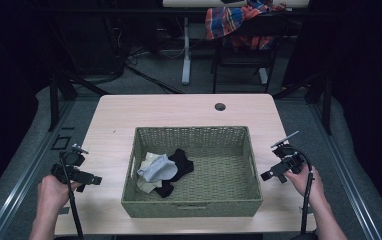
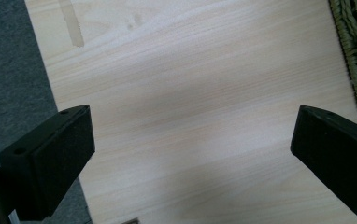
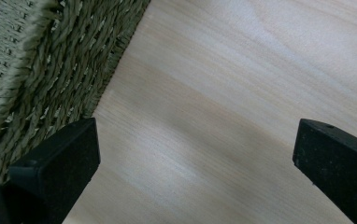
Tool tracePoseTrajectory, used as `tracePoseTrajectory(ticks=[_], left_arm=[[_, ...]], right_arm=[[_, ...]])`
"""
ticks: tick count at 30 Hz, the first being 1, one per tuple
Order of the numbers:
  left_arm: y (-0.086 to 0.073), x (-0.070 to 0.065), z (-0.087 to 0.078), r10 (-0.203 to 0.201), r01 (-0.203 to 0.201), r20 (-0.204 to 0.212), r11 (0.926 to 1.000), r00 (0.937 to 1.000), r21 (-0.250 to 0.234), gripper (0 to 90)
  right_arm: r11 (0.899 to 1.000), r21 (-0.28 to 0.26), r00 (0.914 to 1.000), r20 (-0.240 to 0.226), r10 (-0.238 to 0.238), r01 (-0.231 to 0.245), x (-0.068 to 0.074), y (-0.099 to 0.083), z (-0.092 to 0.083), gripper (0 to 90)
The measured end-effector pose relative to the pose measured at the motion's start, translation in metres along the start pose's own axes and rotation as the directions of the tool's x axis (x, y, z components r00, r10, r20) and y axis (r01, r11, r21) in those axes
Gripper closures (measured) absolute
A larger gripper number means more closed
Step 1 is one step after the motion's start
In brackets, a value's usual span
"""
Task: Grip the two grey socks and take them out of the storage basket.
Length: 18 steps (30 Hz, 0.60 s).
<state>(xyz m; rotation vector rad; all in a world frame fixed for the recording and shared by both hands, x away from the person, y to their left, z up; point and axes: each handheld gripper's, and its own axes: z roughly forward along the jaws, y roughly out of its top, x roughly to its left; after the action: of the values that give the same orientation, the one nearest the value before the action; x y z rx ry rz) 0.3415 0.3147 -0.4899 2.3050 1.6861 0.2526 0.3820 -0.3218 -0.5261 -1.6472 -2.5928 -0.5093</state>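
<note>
Both tongs [image 1: 79, 175] [image 1: 279, 170] are hovering released beside the basket [image 1: 191, 205], likely starting; next, reaching for its socks [image 1: 164, 170].

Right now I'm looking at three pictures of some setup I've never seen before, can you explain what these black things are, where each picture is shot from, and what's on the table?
A person sits at a wooden table, holding a hand-held grasping tool in each hand: the left tool and the right tool. The high view looks down from above the person's side. The other two pictures come from cameras riding on the tools; the black blocks at their bottom corners are each tool's own two jaws. Both tools stand wide open and hold nothing, with bare tabletop between the jaws. In the middle of the table stands a green woven basket, whose edge also shows in both tool views. Inside it, toward its left, lies a small pile of cloth pieces: light grey, cream and black, perhaps socks.
</note>
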Motion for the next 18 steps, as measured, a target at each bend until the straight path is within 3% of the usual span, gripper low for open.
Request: tracePoseTrajectory(ticks=[2, 5, 8, 9, 12, 13, 16, 18], left_arm=[[0.002, -0.002, -0.006, 0.002, -0.002, 0.009, 1.0, 1.0, -0.01, 0.2], [0.004, -0.006, -0.013, 0.012, -0.012, -0.004, 0.9999, 0.9999, -0.012, 0.2], [0.006, -0.01, -0.019, 0.023, -0.023, -0.001, 0.9997, 0.9997, -0.011, 0.2], [0.007, -0.011, -0.021, 0.024, -0.024, -0.004, 0.9996, 0.9997, -0.015, 0.2], [0.008, -0.017, -0.029, 0.038, -0.038, -0.012, 0.9991, 0.9992, -0.016, 0.2], [0.009, -0.019, -0.033, 0.042, -0.042, -0.004, 0.9988, 0.9991, -0.025, 0.2], [0.013, -0.026, -0.042, 0.067, -0.068, -0.015, 0.997, 0.9976, -0.038, 0.2], [0.017, -0.032, -0.048, 0.081, -0.082, -0.016, 0.9956, 0.9966, -0.045, 0.2]], right_arm=[[1.0, 0.017, 0.9999, -0.013, -0.008, 0.009, -0.002, 0.001, -0.001, 0.5], [1.0, 0.002, 1.0, -0.01, -0.001, 0.001, -0.001, 0.001, 0.002, 0.4], [0.999, 0.031, 0.9997, -0.008, -0.023, 0.024, -0.002, 0.002, -0.002, 0.4], [1.0, 0.02, 0.9996, -0.024, -0.013, 0.013, -0.003, 0.001, -0.002, 0.5], [1.0, 0.026, 0.9999, -0.005, -0.014, 0.014, -0.004, 0.0, -0.002, 0.4], [1.0, -0.006, 0.9999, -0.008, 0.012, -0.013, -0.002, -0.001, 0.0, 0.5], [1.0, 0.024, 0.9999, -0.009, -0.009, 0.009, -0.004, 0.0, -0.003, 0.5], [1.0, -0.009, 0.9998, -0.011, 0.018, -0.018, -0.002, -0.002, -0.001, 0.5]])
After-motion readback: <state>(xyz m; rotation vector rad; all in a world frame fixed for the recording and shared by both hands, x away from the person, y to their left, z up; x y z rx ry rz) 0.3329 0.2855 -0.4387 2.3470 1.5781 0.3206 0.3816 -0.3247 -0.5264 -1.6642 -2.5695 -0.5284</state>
